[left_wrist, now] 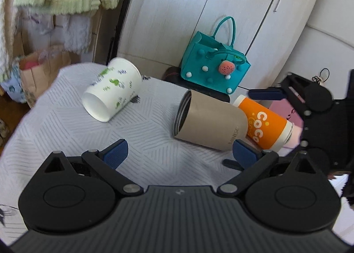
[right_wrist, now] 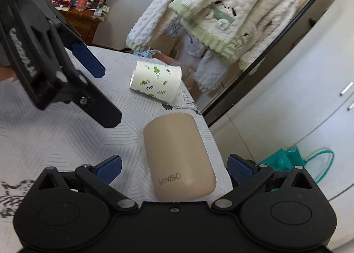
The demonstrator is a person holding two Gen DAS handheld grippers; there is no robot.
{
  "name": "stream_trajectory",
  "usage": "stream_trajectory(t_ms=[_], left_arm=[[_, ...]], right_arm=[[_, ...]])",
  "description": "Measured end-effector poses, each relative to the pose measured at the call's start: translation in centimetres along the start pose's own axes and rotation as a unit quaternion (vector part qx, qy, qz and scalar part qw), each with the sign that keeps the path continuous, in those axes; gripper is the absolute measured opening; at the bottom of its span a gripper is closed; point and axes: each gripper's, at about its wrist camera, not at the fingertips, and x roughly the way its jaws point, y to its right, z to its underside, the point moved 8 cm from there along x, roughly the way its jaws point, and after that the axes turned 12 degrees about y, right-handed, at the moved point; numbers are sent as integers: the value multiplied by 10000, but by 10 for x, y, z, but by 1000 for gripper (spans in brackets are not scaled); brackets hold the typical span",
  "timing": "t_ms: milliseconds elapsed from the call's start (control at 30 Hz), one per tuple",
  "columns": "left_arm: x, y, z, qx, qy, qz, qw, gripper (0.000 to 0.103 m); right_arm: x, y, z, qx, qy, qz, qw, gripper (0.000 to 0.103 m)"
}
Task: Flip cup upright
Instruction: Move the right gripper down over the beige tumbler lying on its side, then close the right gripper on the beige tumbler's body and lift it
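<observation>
A beige MINISO cup (left_wrist: 210,120) lies on its side on the white patterned table (left_wrist: 66,133), mouth toward the left. It also shows in the right wrist view (right_wrist: 179,155). My right gripper (right_wrist: 174,169) is open, its blue pads either side of the cup's base end, not touching. An orange cup (left_wrist: 263,124) lies on its side just behind the beige one. A white paper cup with green prints (left_wrist: 112,91) lies on its side farther left, also in the right wrist view (right_wrist: 156,84). My left gripper (left_wrist: 180,153) is open and empty, above the table in front of the beige cup.
A teal felt bag (left_wrist: 213,65) sits behind the table by white cupboard doors (left_wrist: 199,10). Fluffy clothes (right_wrist: 221,10) hang at the table's far side. The table's curved edge (right_wrist: 199,111) runs close to the beige cup. A wooden shelf with clutter (right_wrist: 84,5) stands beyond.
</observation>
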Motion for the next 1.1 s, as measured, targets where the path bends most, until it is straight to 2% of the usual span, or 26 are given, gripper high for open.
stream_trajectory(t_ms=[167, 333, 367, 467, 567, 600, 633, 900, 1100], left_arm=[[7, -4, 7, -231, -106, -4, 9997, 101], [7, -6, 8, -295, -50, 24, 9995, 101], [7, -7, 9, -324, -46, 49, 9995, 101], [7, -5, 10, -278, -73, 131, 9995, 101], [7, -3, 11, -202, -56, 121, 9997, 101], [6, -3, 12, -217, -60, 129, 9997, 101], [6, -3, 12, -240, -74, 146, 9996, 101], [-6, -3, 13, -235, -64, 173, 9996, 101], [-30, -3, 19, -373, -53, 265, 9989, 101]], right_arm=[[25, 13, 9, -171, -162, -160, 9996, 102], [43, 23, 16, 115, -479, -540, 9973, 102], [43, 21, 17, 166, -495, -698, 9962, 102], [42, 19, 19, 207, -382, -796, 9959, 102], [49, 20, 28, 338, -526, -823, 9946, 98], [53, 21, 30, 431, -575, -846, 9938, 89], [55, 23, 33, 541, -655, -825, 9930, 86], [46, 25, 32, 1356, -889, -680, 9844, 85], [18, 1, 21, 1469, -1082, -520, 9818, 85]])
